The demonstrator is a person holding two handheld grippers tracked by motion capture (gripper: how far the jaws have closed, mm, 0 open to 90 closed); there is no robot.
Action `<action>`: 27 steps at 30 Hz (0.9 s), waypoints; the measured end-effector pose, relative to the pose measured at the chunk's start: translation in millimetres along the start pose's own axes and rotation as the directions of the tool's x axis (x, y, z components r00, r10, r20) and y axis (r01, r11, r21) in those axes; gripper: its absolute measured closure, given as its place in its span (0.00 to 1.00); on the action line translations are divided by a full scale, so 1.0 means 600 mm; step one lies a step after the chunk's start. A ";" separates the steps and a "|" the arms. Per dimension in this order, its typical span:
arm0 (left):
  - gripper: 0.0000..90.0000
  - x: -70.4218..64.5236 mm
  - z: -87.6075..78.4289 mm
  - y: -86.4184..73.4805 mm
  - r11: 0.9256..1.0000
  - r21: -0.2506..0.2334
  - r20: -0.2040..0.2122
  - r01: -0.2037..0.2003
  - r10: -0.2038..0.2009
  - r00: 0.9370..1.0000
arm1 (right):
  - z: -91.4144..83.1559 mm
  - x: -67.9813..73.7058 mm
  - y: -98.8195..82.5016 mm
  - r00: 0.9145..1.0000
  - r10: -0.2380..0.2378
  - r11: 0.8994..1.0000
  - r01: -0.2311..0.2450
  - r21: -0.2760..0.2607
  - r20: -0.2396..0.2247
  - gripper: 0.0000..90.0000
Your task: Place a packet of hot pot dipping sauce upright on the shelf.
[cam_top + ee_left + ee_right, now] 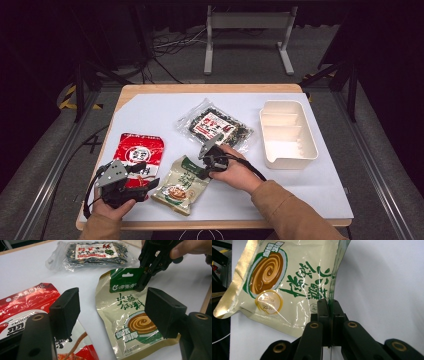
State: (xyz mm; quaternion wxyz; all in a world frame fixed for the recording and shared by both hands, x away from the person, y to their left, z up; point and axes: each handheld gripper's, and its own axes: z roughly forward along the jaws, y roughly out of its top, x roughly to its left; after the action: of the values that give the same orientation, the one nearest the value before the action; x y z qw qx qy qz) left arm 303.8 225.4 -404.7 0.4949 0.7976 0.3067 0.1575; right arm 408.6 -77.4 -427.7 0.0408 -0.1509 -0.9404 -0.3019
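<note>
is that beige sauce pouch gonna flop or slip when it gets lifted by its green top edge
The beige pouch will probably hang and swing, since the right gripper pinches just the thin green header and the film already curves. Its glossy, crinkled skin looks slippery, so a pinch at the edge may creep. The bulging body suggests soft filling: some weight low down, but unlikely fragile.

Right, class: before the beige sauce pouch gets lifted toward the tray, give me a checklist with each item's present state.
1. Right tongs shut on the beige pouch: ok, clamped at its green top edge.
2. Left tongs off the pouch: ok, open, holding nothing.
3. Pouch free of the red packet: ok, lying beside it.
4. White tray empty: ok.
5. Path past the seaweed bag: cannot tell.
6. Grip firm enough to lift: cannot tell.
</note>
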 end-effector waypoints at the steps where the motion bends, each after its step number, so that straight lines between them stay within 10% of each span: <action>1: 0.32 0.000 0.000 0.000 1.000 0.001 -0.001 0.003 -0.003 1.000 | 0.000 0.001 0.001 1.000 -0.001 1.000 0.001 -0.007 -0.003 0.99; 27: 0.32 0.004 -0.004 -0.001 1.000 -0.006 -0.013 0.014 -0.014 1.000 | -0.097 0.065 0.050 0.997 -0.076 0.994 0.074 -0.082 -0.012 1.00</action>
State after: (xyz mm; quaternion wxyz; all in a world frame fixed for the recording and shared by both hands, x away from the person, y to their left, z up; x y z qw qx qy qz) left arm 304.2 228.9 -404.5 0.4964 0.7930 0.3149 0.1603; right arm 379.9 -77.9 -356.9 0.0302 -0.1148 -0.9320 -0.3424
